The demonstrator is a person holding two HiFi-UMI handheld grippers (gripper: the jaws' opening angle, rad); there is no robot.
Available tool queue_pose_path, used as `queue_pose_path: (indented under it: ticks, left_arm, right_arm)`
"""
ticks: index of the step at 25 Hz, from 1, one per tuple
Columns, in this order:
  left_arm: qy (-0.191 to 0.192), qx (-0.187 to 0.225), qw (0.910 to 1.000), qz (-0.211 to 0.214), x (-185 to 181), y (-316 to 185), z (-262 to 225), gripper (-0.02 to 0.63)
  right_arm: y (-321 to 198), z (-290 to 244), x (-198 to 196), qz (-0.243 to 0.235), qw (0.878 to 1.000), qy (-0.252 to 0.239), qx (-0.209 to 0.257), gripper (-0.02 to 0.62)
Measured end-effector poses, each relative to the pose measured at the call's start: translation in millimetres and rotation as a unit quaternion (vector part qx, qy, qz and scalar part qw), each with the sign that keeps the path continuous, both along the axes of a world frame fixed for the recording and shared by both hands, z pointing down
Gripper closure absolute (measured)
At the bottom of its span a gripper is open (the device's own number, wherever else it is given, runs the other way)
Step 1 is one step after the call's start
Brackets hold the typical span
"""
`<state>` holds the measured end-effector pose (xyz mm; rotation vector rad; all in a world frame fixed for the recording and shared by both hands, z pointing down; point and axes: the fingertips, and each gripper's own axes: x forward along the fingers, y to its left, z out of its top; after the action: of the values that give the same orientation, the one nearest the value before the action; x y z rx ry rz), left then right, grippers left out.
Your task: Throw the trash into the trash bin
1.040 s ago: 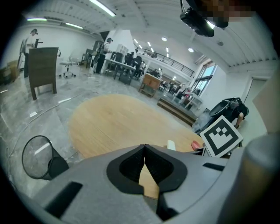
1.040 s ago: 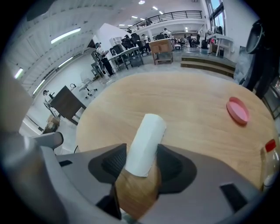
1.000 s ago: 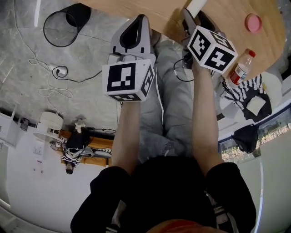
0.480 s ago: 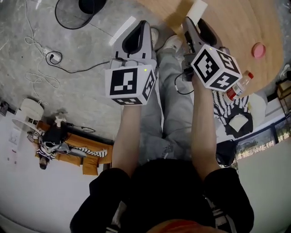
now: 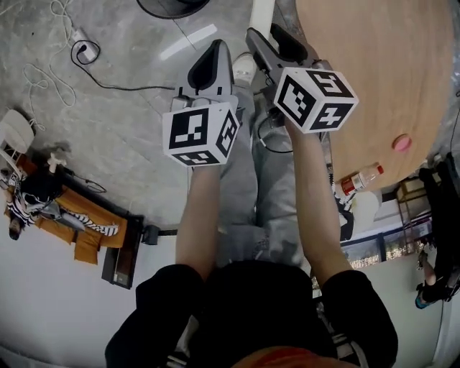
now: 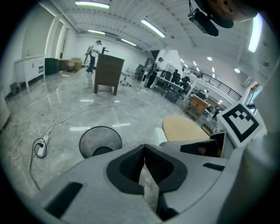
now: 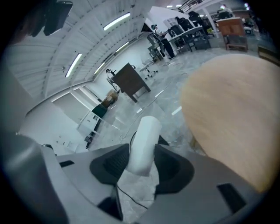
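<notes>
My right gripper (image 5: 260, 36) is shut on a white paper cup (image 5: 261, 13), which sticks out past its jaws; in the right gripper view the cup (image 7: 143, 142) stands upright between the black pads (image 7: 114, 164). My left gripper (image 5: 214, 52) is beside it on the left, jaws shut with nothing in them (image 6: 144, 149). A black mesh trash bin (image 5: 172, 6) stands on the grey floor at the top edge of the head view, ahead of both grippers. The left gripper view shows the bin (image 6: 100, 141) just beyond the jaws, slightly left, with a dark bottom.
A round wooden table (image 5: 381, 72) fills the right, with a pink lid (image 5: 401, 142) and a plastic bottle (image 5: 357, 180) near its edge. A power strip and white cables (image 5: 80, 52) lie on the floor to the left. People and desks stand far off.
Both grippers have swung left, away from the table and over the floor. The bin has shifted from the upper left to the top middle. The cup stays in the right gripper.
</notes>
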<state>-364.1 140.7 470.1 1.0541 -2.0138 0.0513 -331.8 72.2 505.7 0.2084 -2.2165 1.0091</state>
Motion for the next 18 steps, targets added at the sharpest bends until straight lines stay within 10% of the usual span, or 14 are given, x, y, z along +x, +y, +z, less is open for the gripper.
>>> queue_pose_path:
  ticks: [18]
  left_arm:
    - [-0.004, -0.007, 0.982, -0.188, -78.9, 124.5, 89.3, 0.598]
  right_arm:
    - [62.5, 130.4, -135.4, -0.128, 0.992, 0.002, 0.019, 0.411]
